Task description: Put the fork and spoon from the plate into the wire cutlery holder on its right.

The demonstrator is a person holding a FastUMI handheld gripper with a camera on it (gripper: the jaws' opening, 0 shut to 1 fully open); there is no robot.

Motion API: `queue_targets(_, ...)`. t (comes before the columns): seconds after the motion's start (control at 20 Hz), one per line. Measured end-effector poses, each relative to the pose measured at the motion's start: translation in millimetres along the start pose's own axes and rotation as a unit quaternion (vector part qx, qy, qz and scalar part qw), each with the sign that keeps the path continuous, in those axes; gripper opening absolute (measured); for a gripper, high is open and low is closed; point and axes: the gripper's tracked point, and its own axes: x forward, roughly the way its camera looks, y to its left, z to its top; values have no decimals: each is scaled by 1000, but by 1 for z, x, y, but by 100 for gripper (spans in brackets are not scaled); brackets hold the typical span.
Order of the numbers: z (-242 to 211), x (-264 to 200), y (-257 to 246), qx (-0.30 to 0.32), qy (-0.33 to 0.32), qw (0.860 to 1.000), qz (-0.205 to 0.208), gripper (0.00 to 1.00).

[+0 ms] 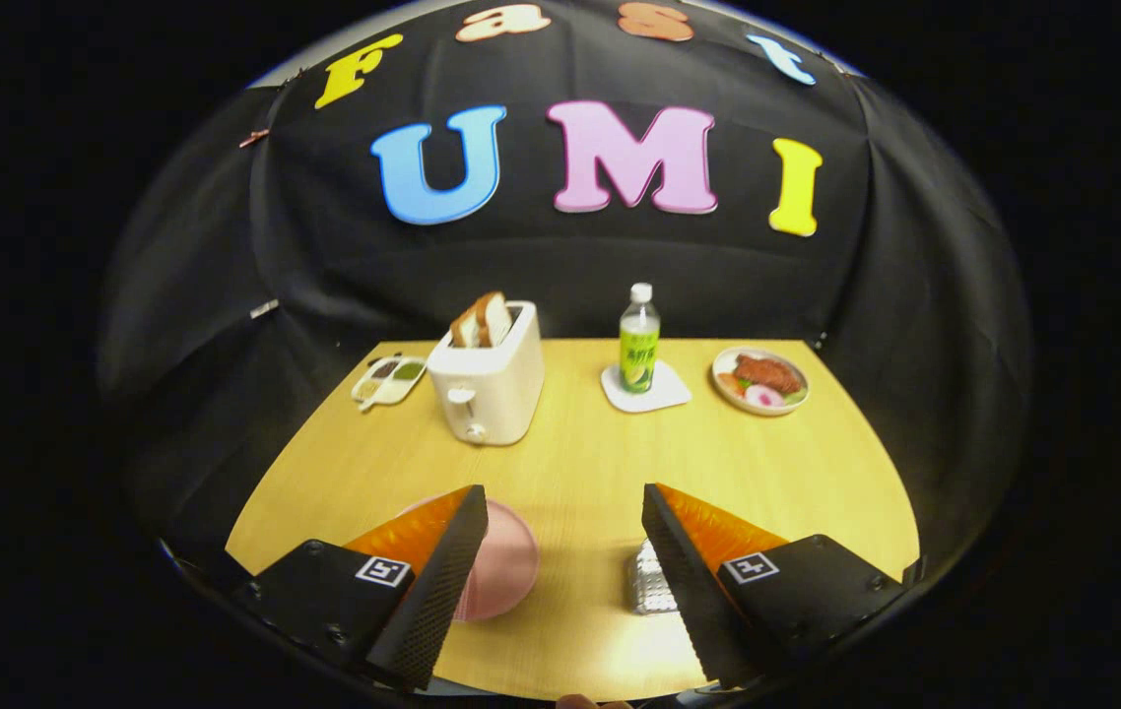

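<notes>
My gripper (560, 502) hangs open above the near part of the wooden table (580, 463), with nothing between its fingers. A pink plate (506, 566) lies on the table, mostly hidden under the left finger (442, 581). Whatever rests on the plate is covered by that finger. The wire cutlery holder (651, 586) stands to the plate's right, partly hidden behind the right finger (689, 581). Bare tabletop lies between the two fingers.
Beyond the fingers stand a white toaster (487, 379) with bread slices in it, a small condiment tray (388, 379) to its left, a green-labelled bottle (639, 345) on a white coaster (646, 389), and a plate of food (760, 379) at the far right.
</notes>
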Motion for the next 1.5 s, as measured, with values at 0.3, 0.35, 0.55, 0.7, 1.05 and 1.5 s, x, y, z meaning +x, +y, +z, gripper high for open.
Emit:
queue_targets(0.3,-74,39,40,-35,122,991,34,99)
queue_targets(0.35,-85,46,47,-42,141,988,41,99)
queue_targets(0.55,-126,67,65,-58,209,974,59,100)
queue_targets(0.7,-142,80,69,-75,229,969,53,100)
queue_targets(1.05,-168,91,78,-94,266,958,57,98)
queue_targets(1.5,-186,99,82,-84,313,945,48,51)
